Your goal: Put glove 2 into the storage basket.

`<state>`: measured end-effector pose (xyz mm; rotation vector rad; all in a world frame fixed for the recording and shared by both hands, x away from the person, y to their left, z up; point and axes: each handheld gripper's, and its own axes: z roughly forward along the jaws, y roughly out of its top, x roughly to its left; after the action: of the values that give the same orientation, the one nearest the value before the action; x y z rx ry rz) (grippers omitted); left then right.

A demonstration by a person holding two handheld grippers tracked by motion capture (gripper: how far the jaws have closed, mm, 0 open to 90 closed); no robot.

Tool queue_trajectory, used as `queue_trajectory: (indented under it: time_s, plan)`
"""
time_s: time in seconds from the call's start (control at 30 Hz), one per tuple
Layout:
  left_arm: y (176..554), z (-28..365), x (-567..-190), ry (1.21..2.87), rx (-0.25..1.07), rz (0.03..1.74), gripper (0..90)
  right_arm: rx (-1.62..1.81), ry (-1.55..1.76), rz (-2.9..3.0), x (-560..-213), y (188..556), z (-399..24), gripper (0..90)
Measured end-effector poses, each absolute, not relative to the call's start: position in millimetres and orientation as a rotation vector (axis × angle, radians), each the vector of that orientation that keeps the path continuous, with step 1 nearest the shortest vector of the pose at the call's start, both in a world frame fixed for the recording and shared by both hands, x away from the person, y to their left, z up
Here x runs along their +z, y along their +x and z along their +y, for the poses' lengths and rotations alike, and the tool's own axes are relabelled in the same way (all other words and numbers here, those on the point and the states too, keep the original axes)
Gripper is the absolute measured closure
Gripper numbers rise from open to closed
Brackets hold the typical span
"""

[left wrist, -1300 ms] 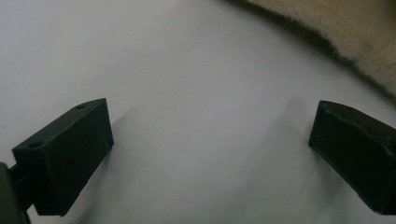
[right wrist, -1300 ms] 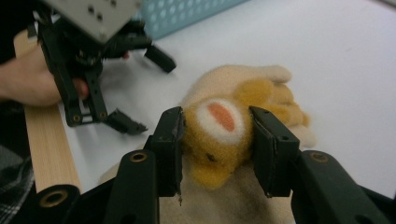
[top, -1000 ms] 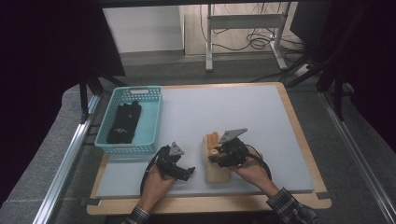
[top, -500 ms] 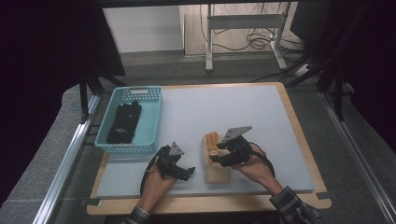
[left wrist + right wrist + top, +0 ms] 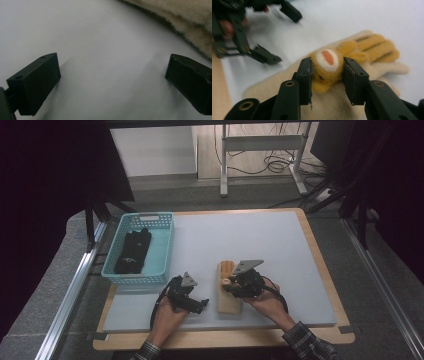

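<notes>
Plaid-cuffed sleeves; each black hand-held gripper carries a grey triangular plate.

No readable text or labels.

Glove lies right of basket on table.

Glove cut off by the top-right edge, left gripper blurred, basket's dark contents indistinct
</notes>
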<state>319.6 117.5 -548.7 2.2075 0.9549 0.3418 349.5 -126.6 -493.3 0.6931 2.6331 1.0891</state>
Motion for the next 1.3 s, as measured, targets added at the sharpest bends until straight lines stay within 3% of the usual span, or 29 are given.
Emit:
queue_trajectory:
  time_s: [0.13,0.3,0.37,0.57,0.73,1.3]
  plan:
    - [319.6,117.5,-548.7,2.208,0.341,0.956,0.0,1.136,0.704,2.612,-492.3,349.3,-135.4,46.8]
    - [319.6,117.6,-548.6,2.208,0.341,0.955,0.0,1.171,0.739,2.565,-480.2,350.9,-155.6,45.4]
    - [319.6,117.6,-548.6,2.208,0.340,0.956,0.0,1.176,0.759,2.557,-478.6,352.3,-165.1,47.9]
    - [319.3,118.1,-548.2,2.207,0.336,0.956,0.6,1.126,0.855,2.567,-497.1,354.9,-195.9,70.2]
    - [313.4,123.0,-547.3,2.207,0.343,0.963,1.9,1.141,0.868,2.600,-511.0,348.0,-205.0,79.6]
    - [299.6,157.4,-550.5,2.164,0.367,1.054,1.5,1.147,0.742,2.672,-528.7,328.1,-183.7,83.1]
